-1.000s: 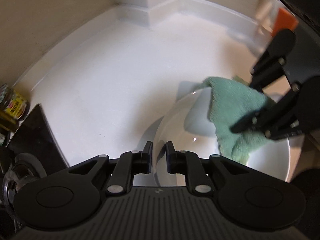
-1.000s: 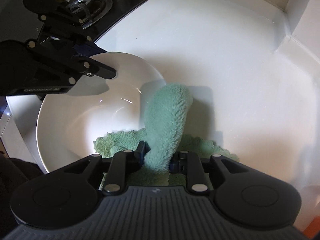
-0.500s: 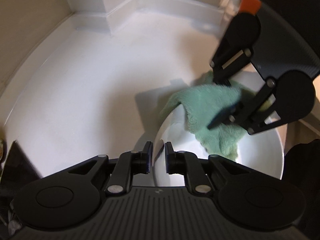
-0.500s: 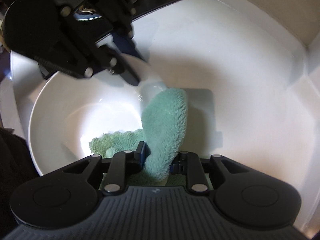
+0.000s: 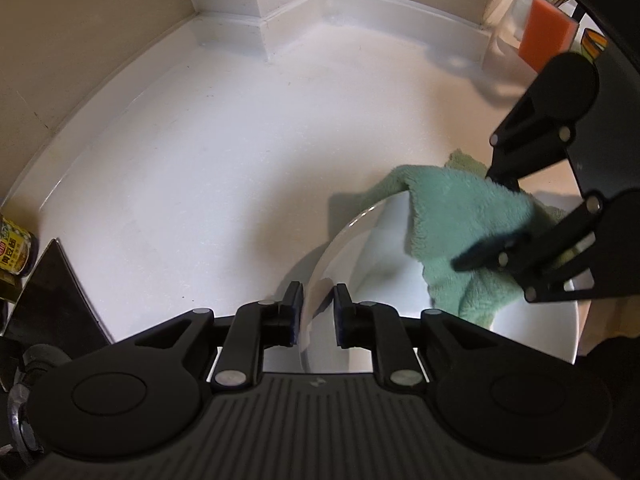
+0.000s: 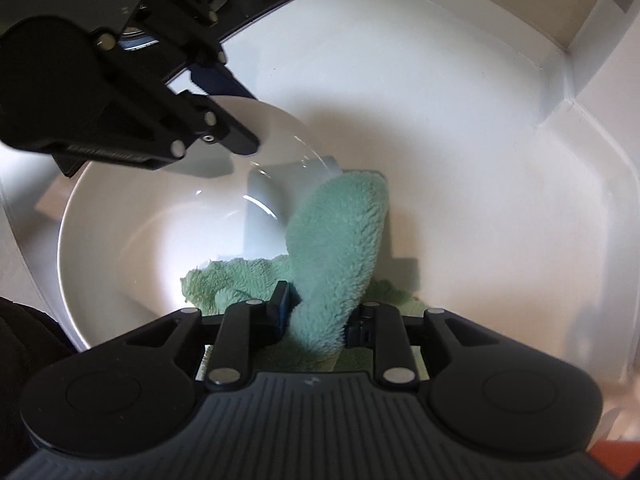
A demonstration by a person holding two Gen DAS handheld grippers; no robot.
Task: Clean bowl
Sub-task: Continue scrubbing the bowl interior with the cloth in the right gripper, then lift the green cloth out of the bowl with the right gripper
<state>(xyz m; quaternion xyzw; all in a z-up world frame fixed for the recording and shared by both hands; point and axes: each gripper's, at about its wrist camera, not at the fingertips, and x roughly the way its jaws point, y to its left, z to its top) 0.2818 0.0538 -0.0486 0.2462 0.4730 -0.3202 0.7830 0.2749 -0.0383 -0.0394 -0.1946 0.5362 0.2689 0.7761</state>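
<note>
The white bowl's [image 5: 532, 332] rim was straddled by the left gripper [image 5: 316, 312], whose jaws had just been opening. A green cloth [image 5: 460, 224] was clamped by the right gripper [image 5: 492, 220] over the bowl.

I see a glossy white bowl [image 6: 132, 240] sitting on the white counter [image 5: 208, 184] — tilted, its rim raised. A fluffy mint-green cloth [image 6: 336, 248] drapes over the bowl's rim, one bunched end lying inside the bowl.
</note>
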